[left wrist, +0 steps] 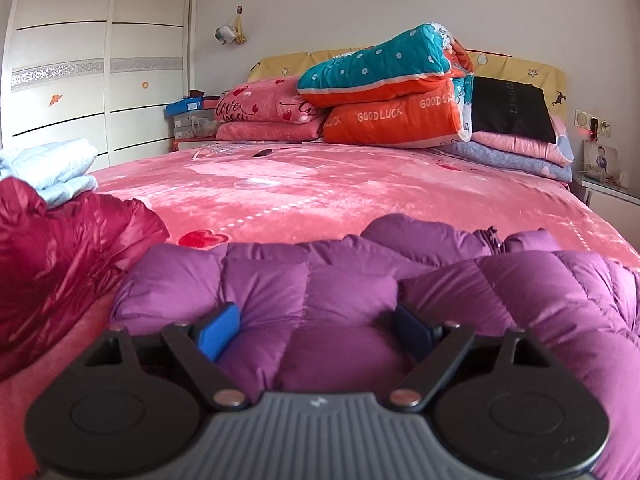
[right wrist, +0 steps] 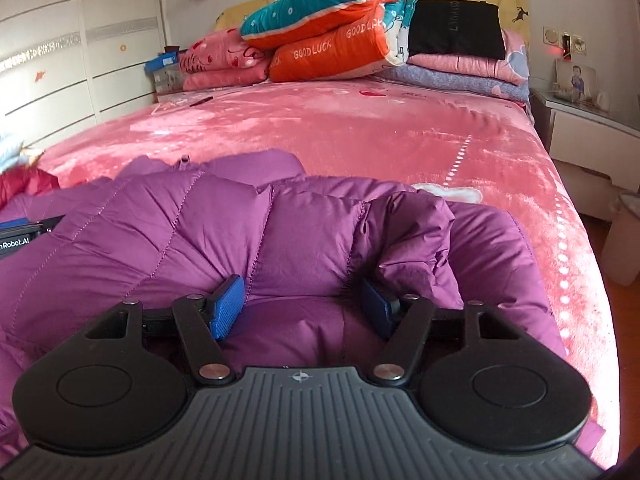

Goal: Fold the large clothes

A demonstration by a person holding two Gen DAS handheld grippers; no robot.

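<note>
Both the left gripper (left wrist: 318, 330) and right gripper (right wrist: 304, 308) stand jaws apart, unclamped, straddling the puffy quilted purple down jacket (right wrist: 168, 232) directly ahead.

Both tools point a little downward: the left hand-held gripper (left wrist: 318, 330) has its two blue pads (left wrist: 219, 330) spread wide apart, and the right hand-held gripper (right wrist: 302, 306) has its pads (right wrist: 227, 306) spread wide too.
</note>
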